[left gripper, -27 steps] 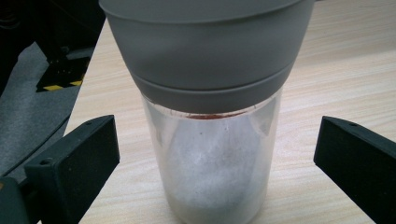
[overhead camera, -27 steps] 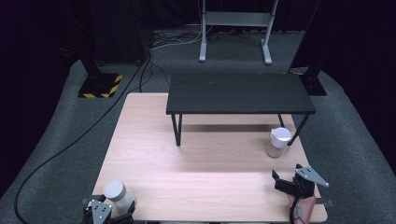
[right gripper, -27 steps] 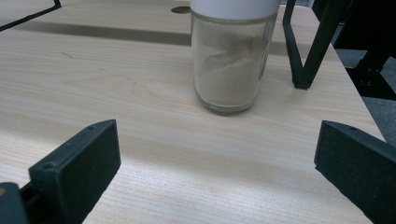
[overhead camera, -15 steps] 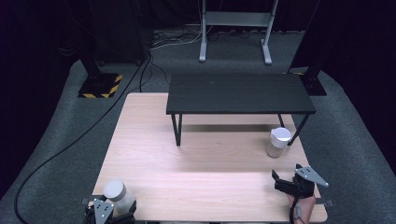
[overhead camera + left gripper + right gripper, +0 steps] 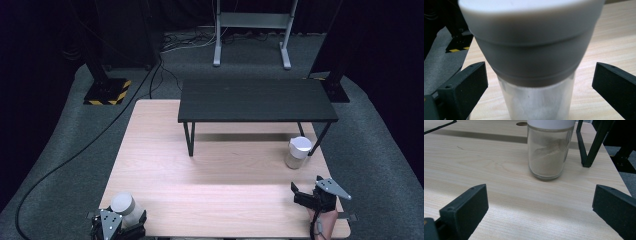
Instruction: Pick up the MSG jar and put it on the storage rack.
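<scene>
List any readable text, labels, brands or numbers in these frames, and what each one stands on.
None can be read.
Left jar: plain grey lid, clear glass, no label.
Right jar: white lid, clear glass, powder inside, no label.
Yellow-and-black hazard stripes on the stand base: a marking, no words.
Black shelf and wooden table: blank.

Left gripper [image 5: 121,226]: black body, grey three-cornered plate on top with small dark dots. Own view: two blocky matte black jaws, flat inner faces, small round hole near each tip.

Right gripper [image 5: 303,194]: black body, same grey three-cornered plate [image 5: 332,188], dark dots near corners. Black cable [image 5: 317,231] trails from rear. Own view: same black jaws, small hole near each tip.

Hand [image 5: 322,222] bare behind right gripper.
</scene>
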Action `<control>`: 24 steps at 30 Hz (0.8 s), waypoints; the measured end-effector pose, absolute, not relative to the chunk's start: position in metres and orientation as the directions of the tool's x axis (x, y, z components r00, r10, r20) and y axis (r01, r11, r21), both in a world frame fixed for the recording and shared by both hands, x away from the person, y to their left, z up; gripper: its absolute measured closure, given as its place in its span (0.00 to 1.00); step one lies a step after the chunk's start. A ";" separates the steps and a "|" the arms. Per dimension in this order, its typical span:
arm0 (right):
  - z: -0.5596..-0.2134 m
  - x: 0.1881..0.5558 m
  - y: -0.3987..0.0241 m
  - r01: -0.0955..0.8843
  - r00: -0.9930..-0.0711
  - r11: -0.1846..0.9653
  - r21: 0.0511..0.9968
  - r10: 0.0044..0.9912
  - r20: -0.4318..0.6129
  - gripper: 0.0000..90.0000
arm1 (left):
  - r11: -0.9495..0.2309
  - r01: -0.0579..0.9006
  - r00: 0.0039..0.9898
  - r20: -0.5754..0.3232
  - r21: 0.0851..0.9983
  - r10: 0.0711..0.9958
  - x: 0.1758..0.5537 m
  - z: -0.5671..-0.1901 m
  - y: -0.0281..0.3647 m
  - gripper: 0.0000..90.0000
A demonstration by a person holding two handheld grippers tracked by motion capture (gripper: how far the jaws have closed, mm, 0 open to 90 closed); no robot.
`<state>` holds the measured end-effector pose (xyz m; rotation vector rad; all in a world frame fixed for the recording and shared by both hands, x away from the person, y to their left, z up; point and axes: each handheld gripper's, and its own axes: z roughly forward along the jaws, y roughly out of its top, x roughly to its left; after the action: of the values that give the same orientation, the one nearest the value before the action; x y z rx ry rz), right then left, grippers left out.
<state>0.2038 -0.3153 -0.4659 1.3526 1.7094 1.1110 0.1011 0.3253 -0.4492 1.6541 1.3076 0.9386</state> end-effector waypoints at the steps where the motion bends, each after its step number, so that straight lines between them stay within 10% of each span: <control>1: -0.466 0.204 -0.315 0.393 -0.228 0.096 0.915 0.974 -0.004 0.00 | -0.128 0.371 0.184 0.062 0.920 0.981 0.101 -0.449 0.326 0.00; 14: -0.466 0.204 -0.316 0.394 -0.232 0.097 0.914 0.973 -0.003 0.00 | -0.079 0.294 0.183 0.025 0.953 0.983 0.098 -0.450 0.331 0.01; 24: -0.465 0.205 -0.315 0.399 -0.231 0.101 0.911 0.973 -0.007 0.00 | -0.046 0.245 0.205 -0.005 0.968 0.979 0.091 -0.457 0.339 0.27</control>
<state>0.2050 -0.3149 -0.4647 1.3532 1.7201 1.1038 0.0914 0.3387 -0.4571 1.4967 1.2202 0.9395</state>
